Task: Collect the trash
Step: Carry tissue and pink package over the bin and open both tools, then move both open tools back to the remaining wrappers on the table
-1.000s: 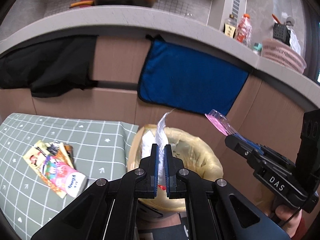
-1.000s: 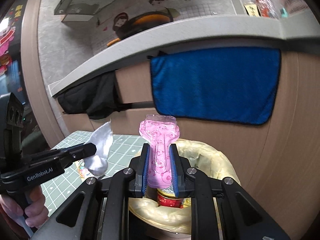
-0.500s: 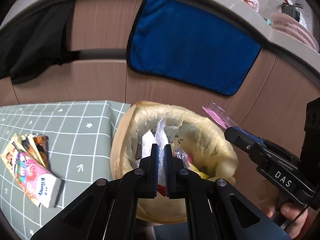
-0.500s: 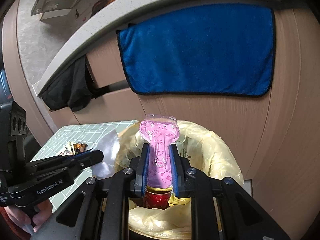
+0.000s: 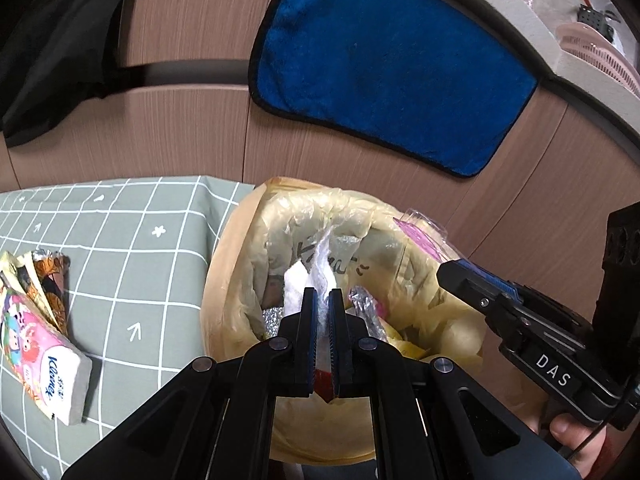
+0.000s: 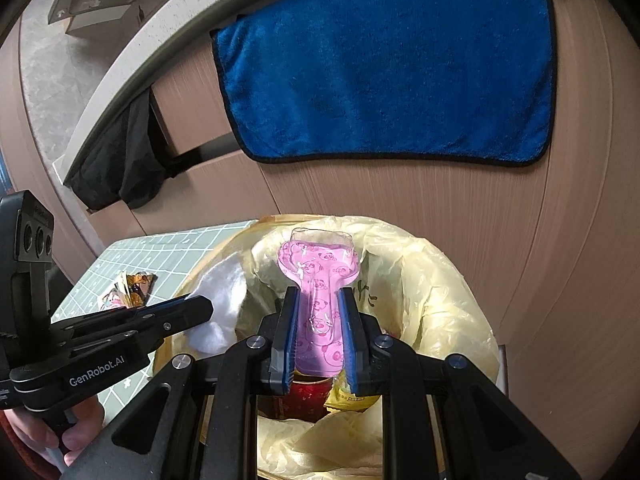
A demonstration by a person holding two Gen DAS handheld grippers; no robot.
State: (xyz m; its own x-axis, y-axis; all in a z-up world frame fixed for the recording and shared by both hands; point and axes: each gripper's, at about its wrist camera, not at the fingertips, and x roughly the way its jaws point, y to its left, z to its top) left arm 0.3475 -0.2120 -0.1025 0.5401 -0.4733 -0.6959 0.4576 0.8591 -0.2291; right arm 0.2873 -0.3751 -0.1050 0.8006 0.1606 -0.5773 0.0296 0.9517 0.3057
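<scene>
Above the yellow-lined trash bin, the left gripper pinches a white tissue while the right gripper clamps a pink plastic wrapper.

bin right of table | towel behind bin | tissue pack on table

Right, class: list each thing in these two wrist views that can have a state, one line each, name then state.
Left gripper: shut on white tissue, over the bin.
Right gripper: shut on pink plastic wrapper, over the bin.
Trash bin: open, lined with a yellowish bag, partly filled with trash.
Tissue pack: lying flat on the checked cloth.
Snack wrappers: lying on the cloth, not collected.
Blue towel: hanging from the counter.
</scene>
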